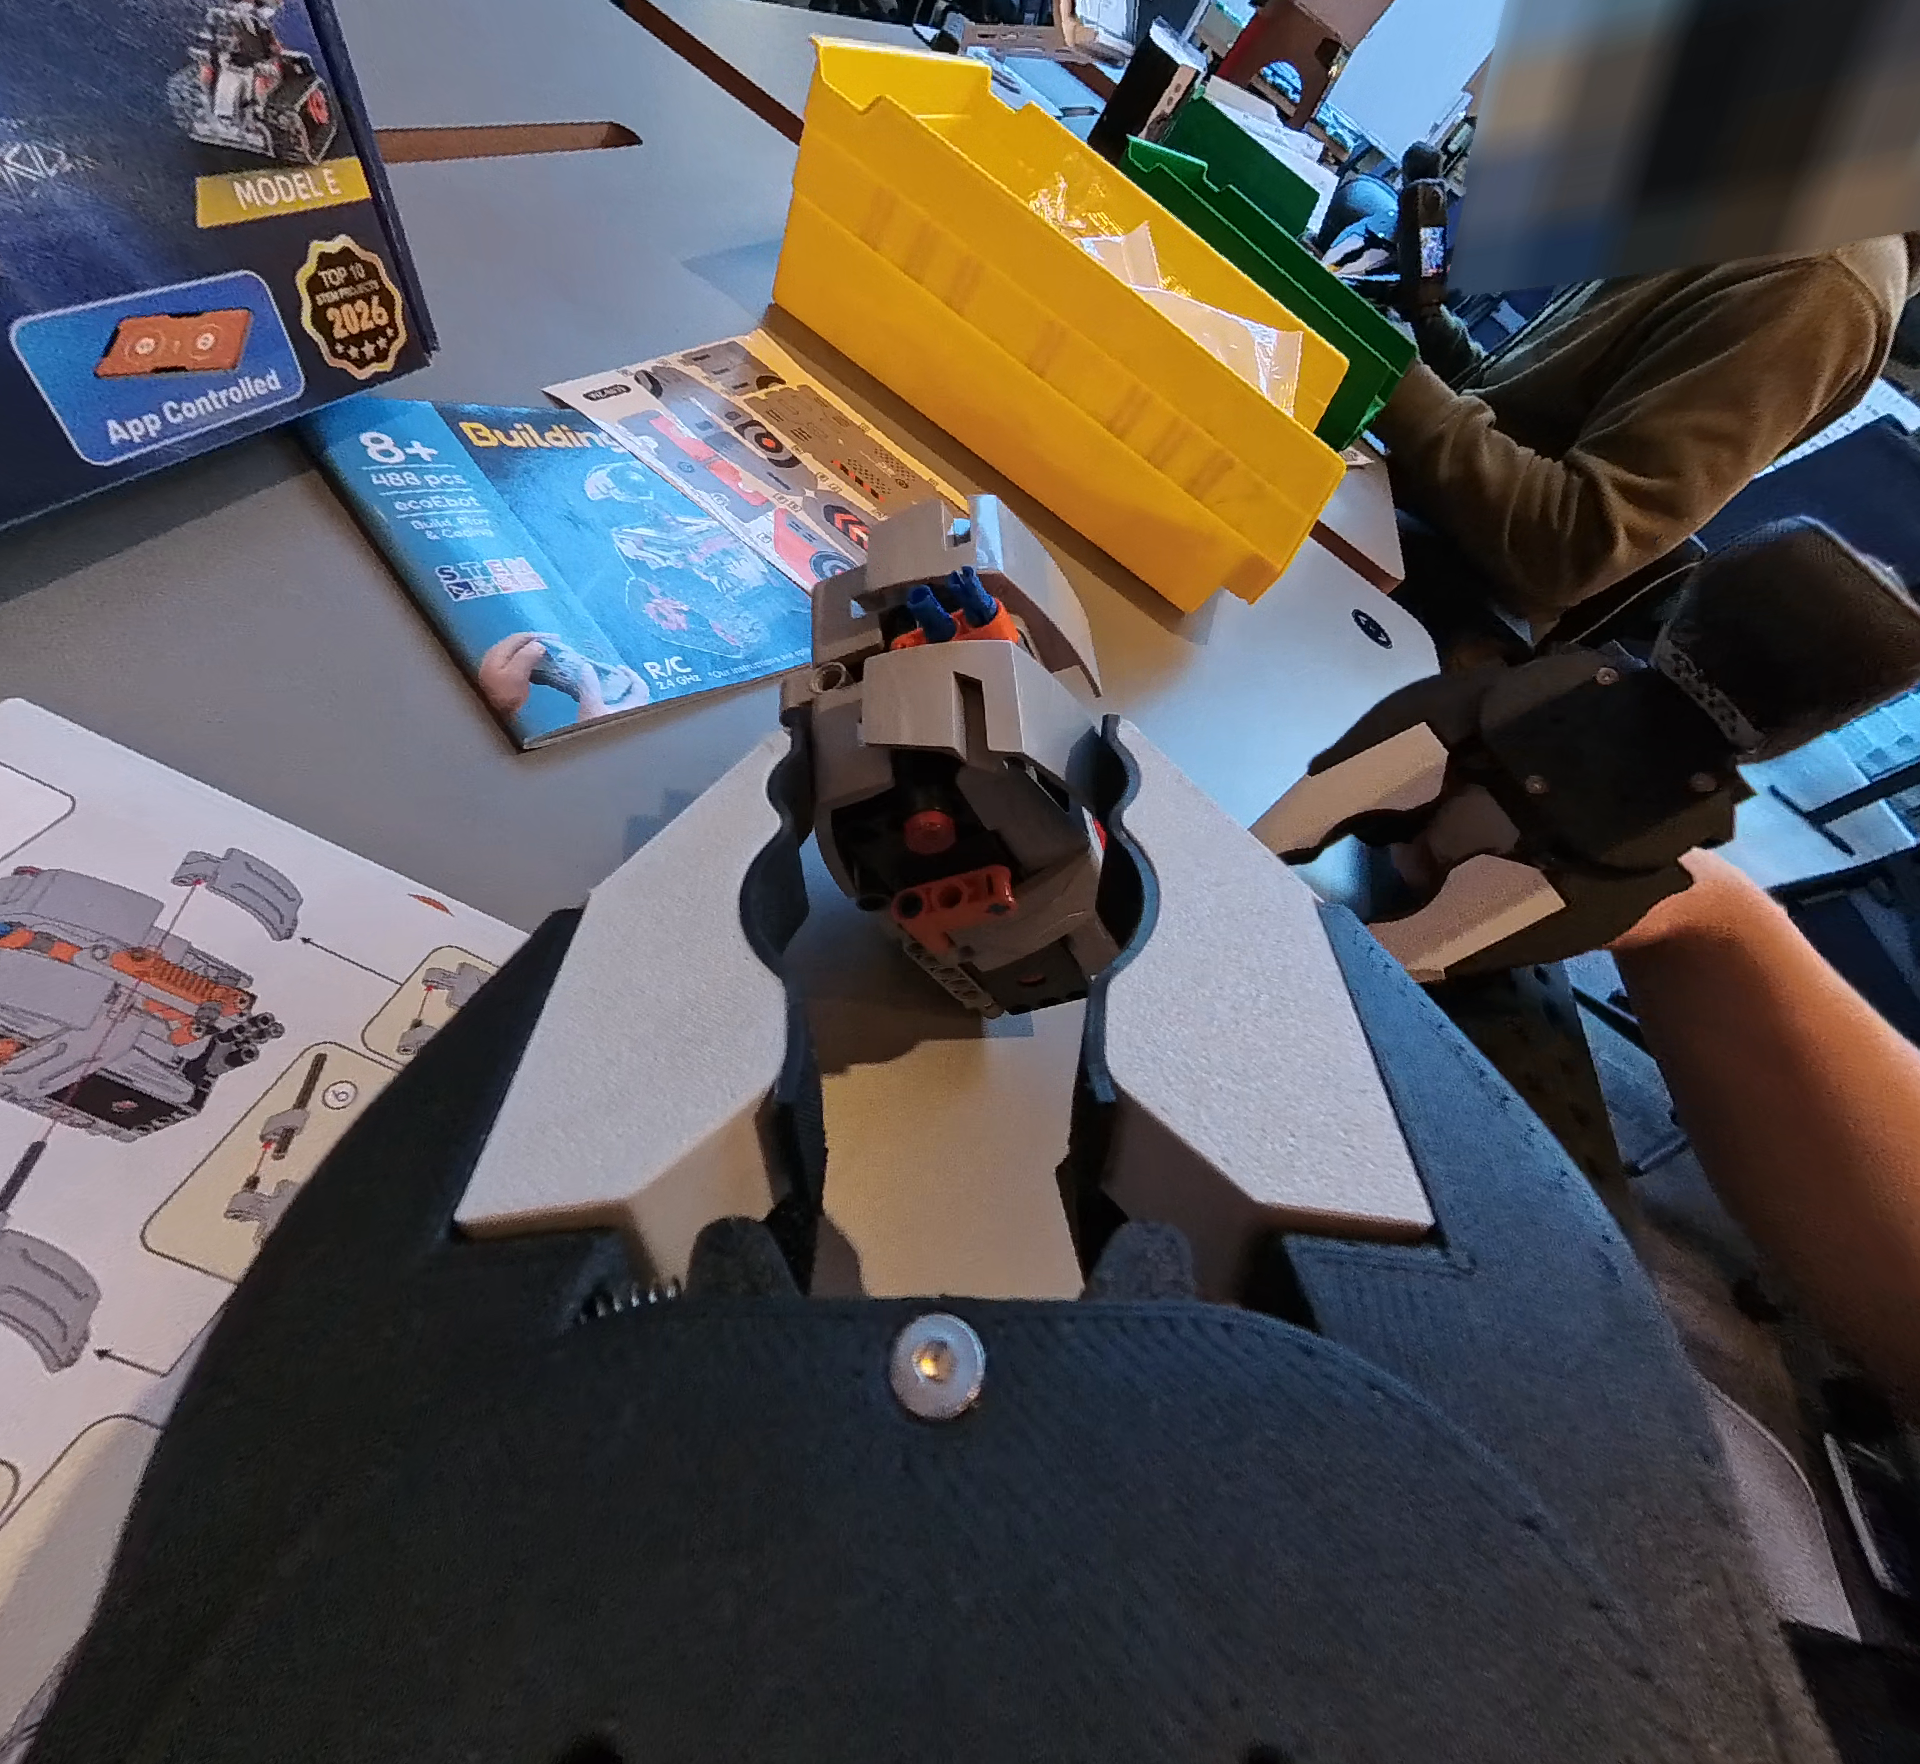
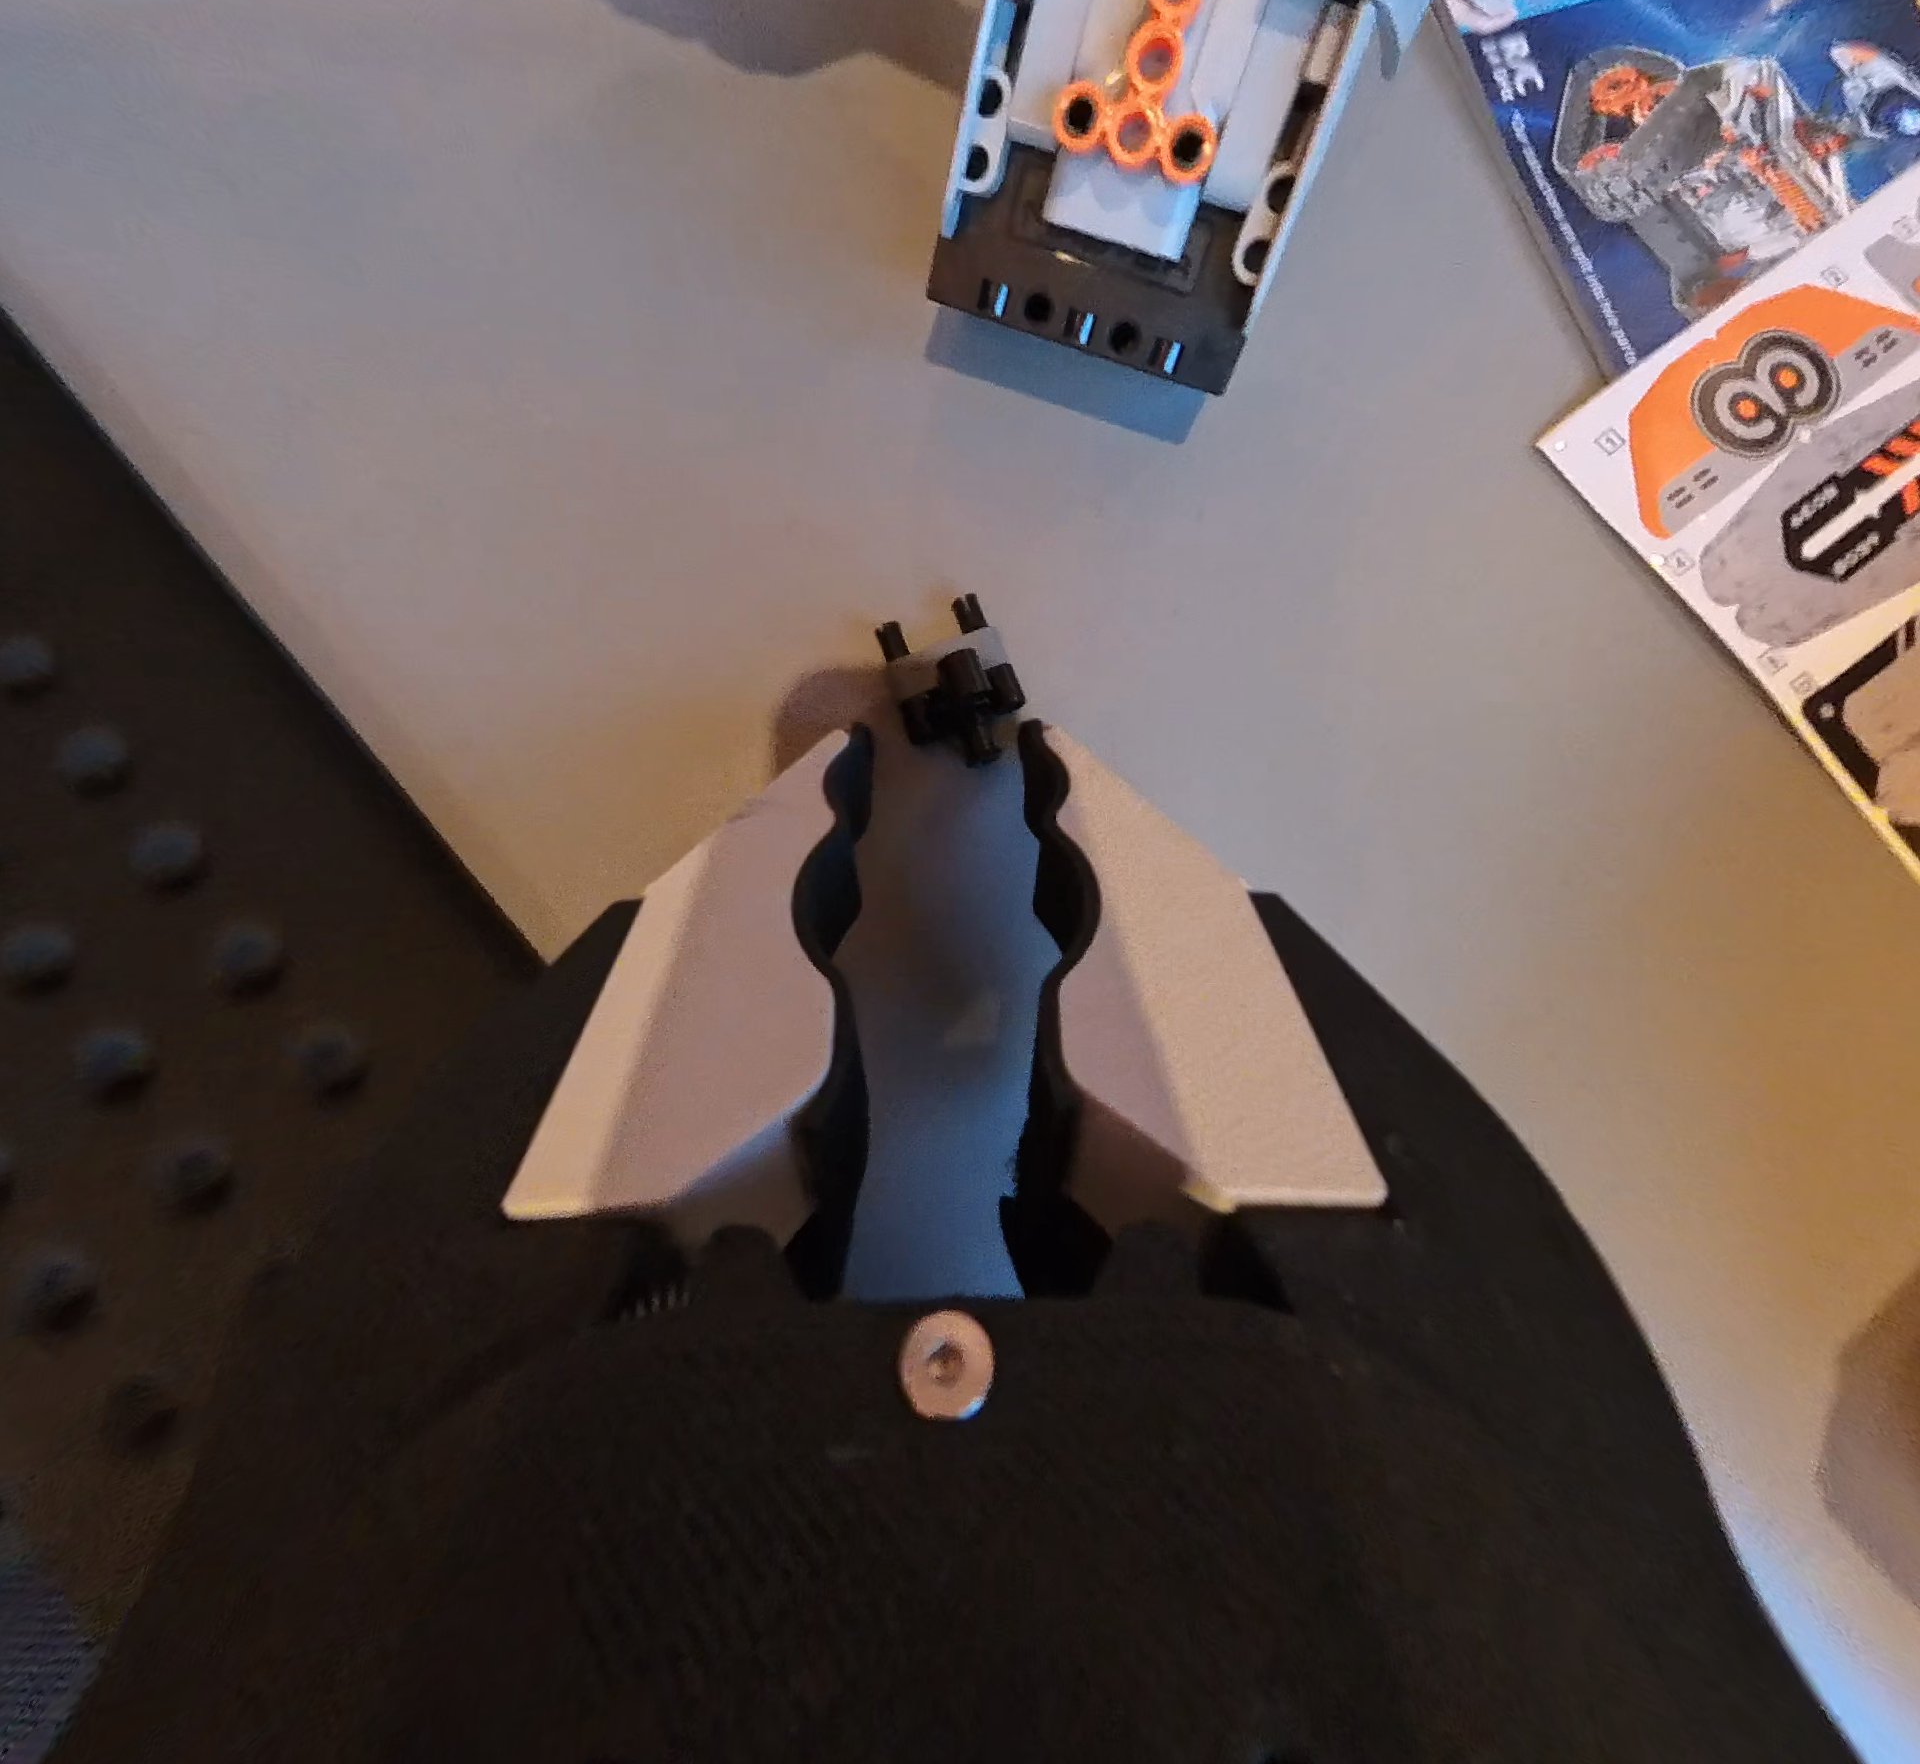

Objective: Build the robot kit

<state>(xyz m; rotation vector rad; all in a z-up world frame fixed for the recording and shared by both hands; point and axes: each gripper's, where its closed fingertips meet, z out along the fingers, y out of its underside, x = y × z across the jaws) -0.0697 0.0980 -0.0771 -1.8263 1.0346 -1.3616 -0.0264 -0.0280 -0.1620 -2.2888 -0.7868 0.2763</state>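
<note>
Left gripper (image 1: pixel 951 867) clenched on grey-orange-black rigid plastic brick assembly (image 1: pixel 951 779), light, snap joints fragile. Right gripper (image 2: pixel 940 740) pinching small black-grey pin connector (image 2: pixel 951 680) at fingertips, probably; slippery.

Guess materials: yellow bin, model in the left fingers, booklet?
Yellow bin: likely moulded plastic, glossy, ribbed walls. Toy model: hard plastic bricks, smooth grey, orange and black, pin holes. Blue booklet: coated paper, slight sheen, thin flat edge.

Glossy plastic yellow bin (image 1: pixel 1049 332); matt, seemingly laminate table (image 2: pixel 520 467).
</note>
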